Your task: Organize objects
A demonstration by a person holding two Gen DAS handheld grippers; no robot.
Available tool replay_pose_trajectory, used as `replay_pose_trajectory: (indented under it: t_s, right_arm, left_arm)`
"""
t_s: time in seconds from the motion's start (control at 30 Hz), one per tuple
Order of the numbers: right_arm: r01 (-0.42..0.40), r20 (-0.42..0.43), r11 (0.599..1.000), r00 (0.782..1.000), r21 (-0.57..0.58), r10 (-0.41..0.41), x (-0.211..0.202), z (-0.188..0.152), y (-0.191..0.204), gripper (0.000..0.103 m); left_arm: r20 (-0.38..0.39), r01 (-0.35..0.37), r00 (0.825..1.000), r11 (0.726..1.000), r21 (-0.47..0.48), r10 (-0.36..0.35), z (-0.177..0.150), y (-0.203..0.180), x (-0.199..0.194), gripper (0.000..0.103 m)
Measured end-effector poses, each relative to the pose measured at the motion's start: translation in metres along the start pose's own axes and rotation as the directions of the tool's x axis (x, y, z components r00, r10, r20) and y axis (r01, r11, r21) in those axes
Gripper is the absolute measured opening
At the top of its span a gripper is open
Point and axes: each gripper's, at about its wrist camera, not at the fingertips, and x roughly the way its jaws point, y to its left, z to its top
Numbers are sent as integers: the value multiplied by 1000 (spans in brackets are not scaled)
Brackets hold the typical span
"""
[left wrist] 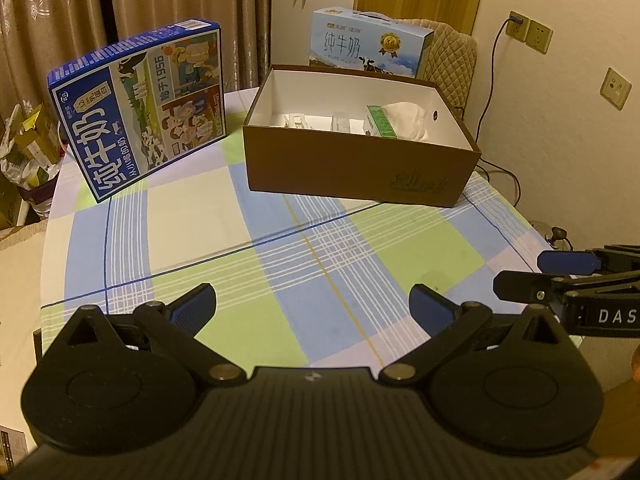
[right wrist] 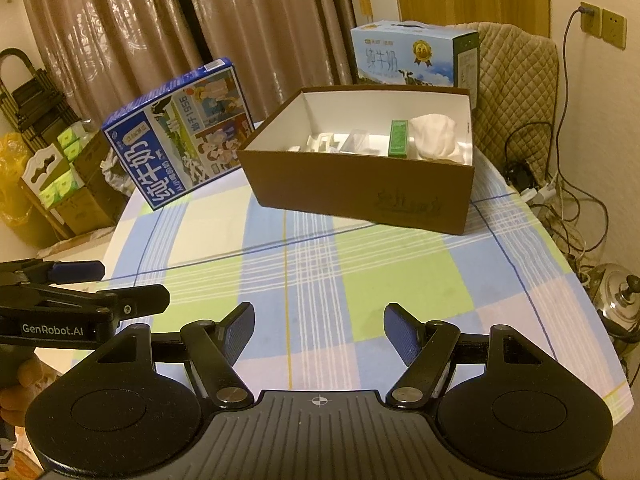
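Checked blue, green and white tablecloth [left wrist: 280,216]: matt woven cloth.
Open brown box [right wrist: 360,184] on the cloth: matt cardboard, white paper lining.
Blue milk carton case [left wrist: 140,112] beside the box: glossy printed card.
Gripper finger pads [right wrist: 240,328]: blue ribbed rubber-like surface.

Table w/ blue-green plaid cloth [left wrist: 280,264]. On it: open brown cardboard box [left wrist: 360,172] at back right, blue milk carton case [left wrist: 140,112] upright at back left, well apart.
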Motion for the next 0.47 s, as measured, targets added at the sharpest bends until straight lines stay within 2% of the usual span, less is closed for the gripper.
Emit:
replay_pose_trajectory:
  t_s: [0.47]
  right_arm:
    - [4, -8, 1000, 1000, 2, -4, 9, 6, -3, 69]
  left_arm:
    - [-1, 0, 1000, 1000, 5, 0, 5, 2, 8, 102]
